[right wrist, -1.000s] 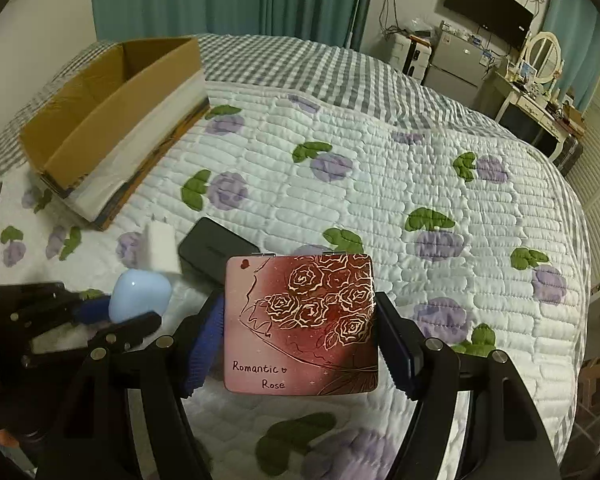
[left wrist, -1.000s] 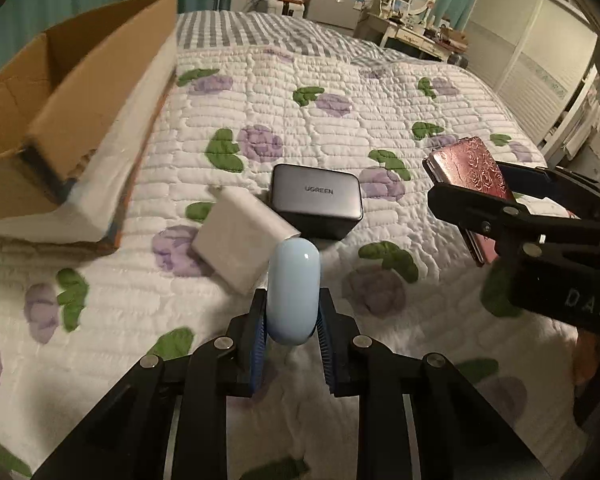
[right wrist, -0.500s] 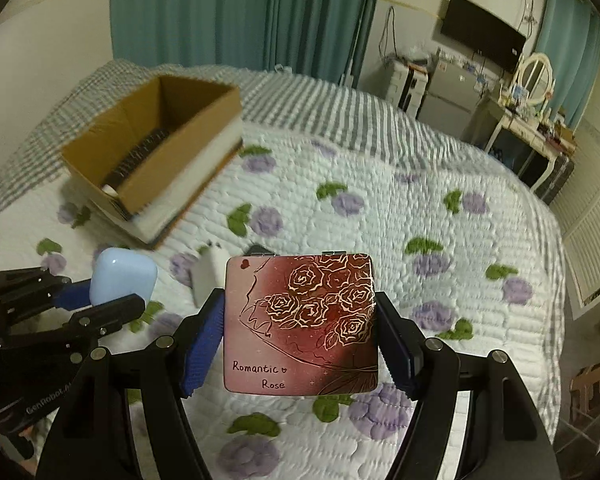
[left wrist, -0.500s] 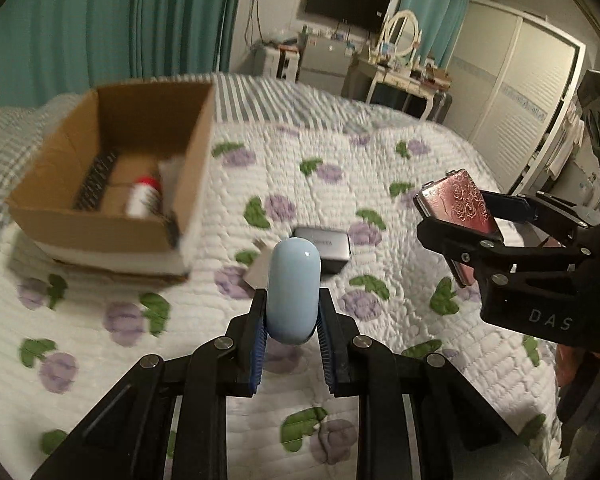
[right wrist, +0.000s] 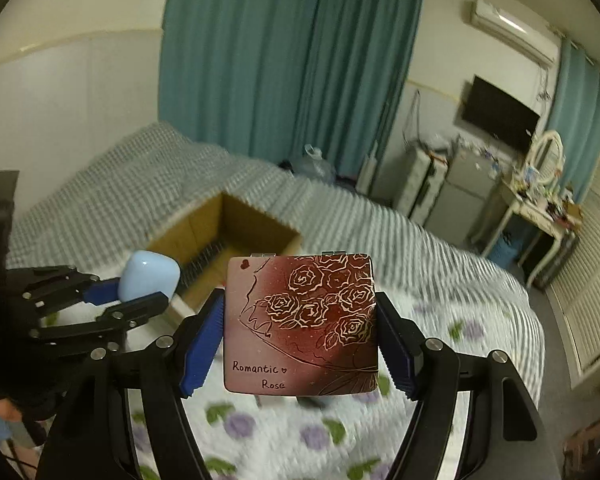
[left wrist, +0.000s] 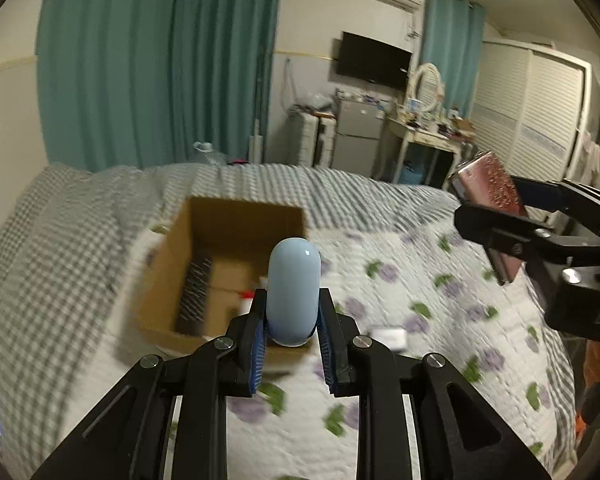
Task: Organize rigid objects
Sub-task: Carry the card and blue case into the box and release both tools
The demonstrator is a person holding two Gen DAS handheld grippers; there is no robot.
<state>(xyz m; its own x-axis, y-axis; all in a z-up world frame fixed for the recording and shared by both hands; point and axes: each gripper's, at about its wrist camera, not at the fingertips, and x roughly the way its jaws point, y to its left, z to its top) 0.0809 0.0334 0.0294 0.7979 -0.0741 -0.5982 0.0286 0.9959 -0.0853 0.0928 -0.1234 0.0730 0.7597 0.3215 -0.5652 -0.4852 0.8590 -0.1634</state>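
Left gripper (left wrist: 292, 344) clamps pale blue case (left wrist: 294, 288); right gripper (right wrist: 300, 340) clamps rose tin (right wrist: 302, 324). Both held above bed, cardboard box (left wrist: 236, 216) ahead. Advice: centre each over box opening, lower inside, then release gently.

- A cardboard box (left wrist: 236, 264) is set on the bed (left wrist: 440, 280).
- A brush (left wrist: 194, 292) is laid inside the box, at its left.
- A charger (left wrist: 388, 336) is placed right of the box.

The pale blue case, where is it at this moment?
The pale blue case is clamped upright in the left claw, above the bed, in front of the open cardboard box.
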